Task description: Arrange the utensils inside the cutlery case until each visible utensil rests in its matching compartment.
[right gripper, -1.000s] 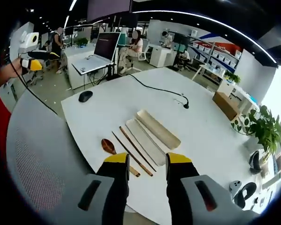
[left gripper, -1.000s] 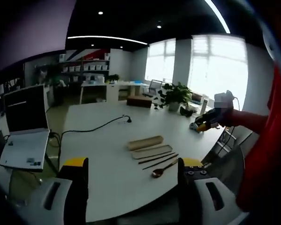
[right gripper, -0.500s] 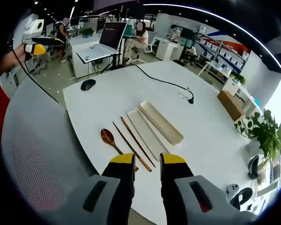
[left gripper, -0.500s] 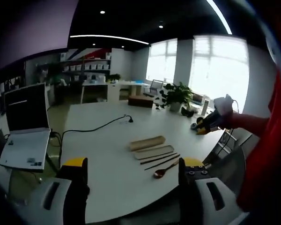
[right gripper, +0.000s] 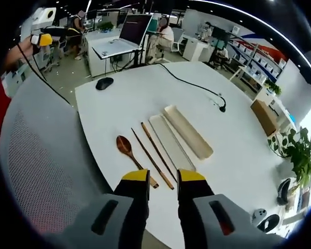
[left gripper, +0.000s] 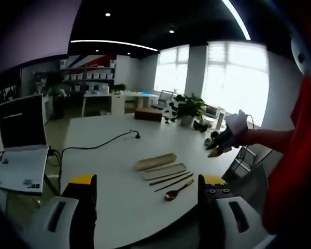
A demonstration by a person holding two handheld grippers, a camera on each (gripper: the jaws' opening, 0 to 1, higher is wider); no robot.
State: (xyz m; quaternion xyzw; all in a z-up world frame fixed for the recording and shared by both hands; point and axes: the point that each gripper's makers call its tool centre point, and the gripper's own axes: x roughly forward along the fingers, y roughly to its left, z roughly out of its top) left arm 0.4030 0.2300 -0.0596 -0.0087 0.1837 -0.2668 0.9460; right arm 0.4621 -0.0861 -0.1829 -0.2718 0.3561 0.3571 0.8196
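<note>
On the white table (right gripper: 119, 109) lie a wooden spoon (right gripper: 126, 148), two dark chopsticks (right gripper: 154, 155) and the two long pale halves of the cutlery case (right gripper: 188, 132), side by side. My right gripper (right gripper: 163, 181) hovers above the table's near edge just short of the chopstick ends, jaws a narrow gap apart, holding nothing. My left gripper (left gripper: 146, 189) stands wide open and empty, well back from the table, where the case (left gripper: 155, 161), chopsticks (left gripper: 172, 178) and spoon (left gripper: 175, 192) look small. The right gripper (left gripper: 219, 148) also hangs at the table's right side there.
A grey mesh chair back (right gripper: 41, 171) sits beside the table's near edge. A black mouse (right gripper: 104, 83), a cable with a small microphone (right gripper: 221, 107), a cardboard box (right gripper: 264, 116) and a plant (right gripper: 295, 155) stand farther out. A laptop (left gripper: 22, 140) rests on a side desk.
The right gripper's jaws have narrowed since a second ago, and its camera shifted slightly along the table. In the left gripper view the right gripper has dipped lower toward the table.
</note>
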